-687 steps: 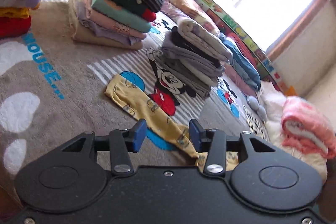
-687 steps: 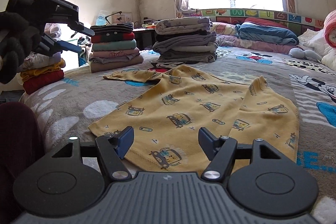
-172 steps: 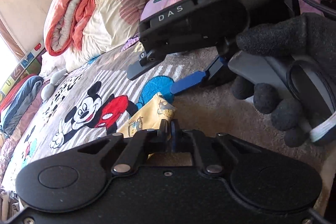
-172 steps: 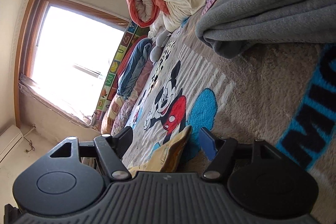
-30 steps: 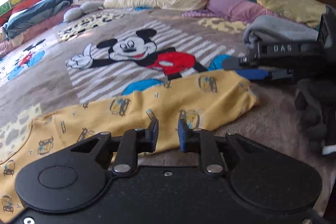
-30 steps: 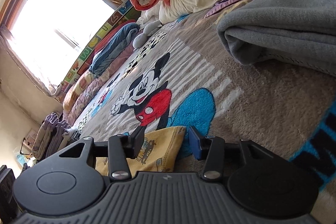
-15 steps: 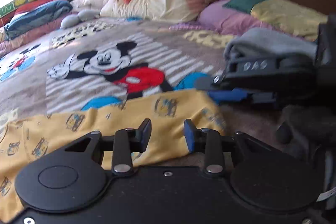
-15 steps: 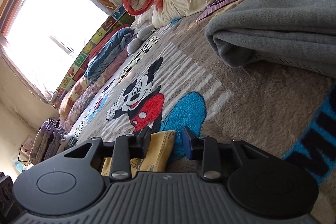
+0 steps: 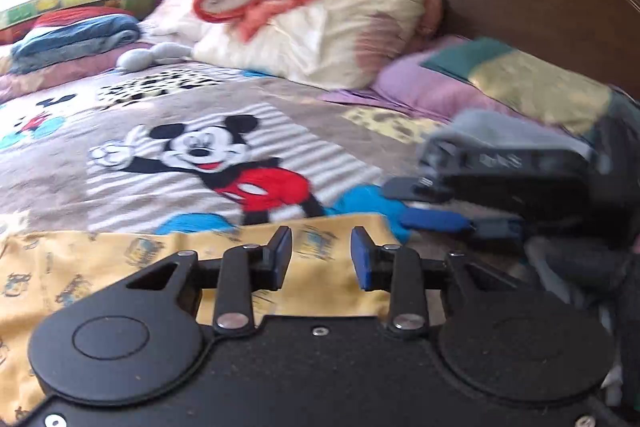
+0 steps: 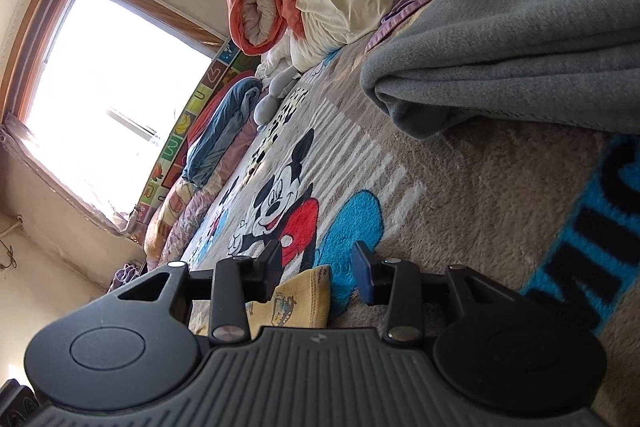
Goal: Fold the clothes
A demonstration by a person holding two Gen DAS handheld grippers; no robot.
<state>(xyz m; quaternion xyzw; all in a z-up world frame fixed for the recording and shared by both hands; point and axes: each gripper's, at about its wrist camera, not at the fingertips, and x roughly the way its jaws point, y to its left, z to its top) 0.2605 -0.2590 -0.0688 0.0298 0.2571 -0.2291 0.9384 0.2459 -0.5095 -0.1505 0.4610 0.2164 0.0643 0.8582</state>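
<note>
Yellow printed garment lies flat on the cartoon-mouse blanket, near both tools. Left tool is spread above it, gripping nothing; right tool is opening over its corner.
</note>
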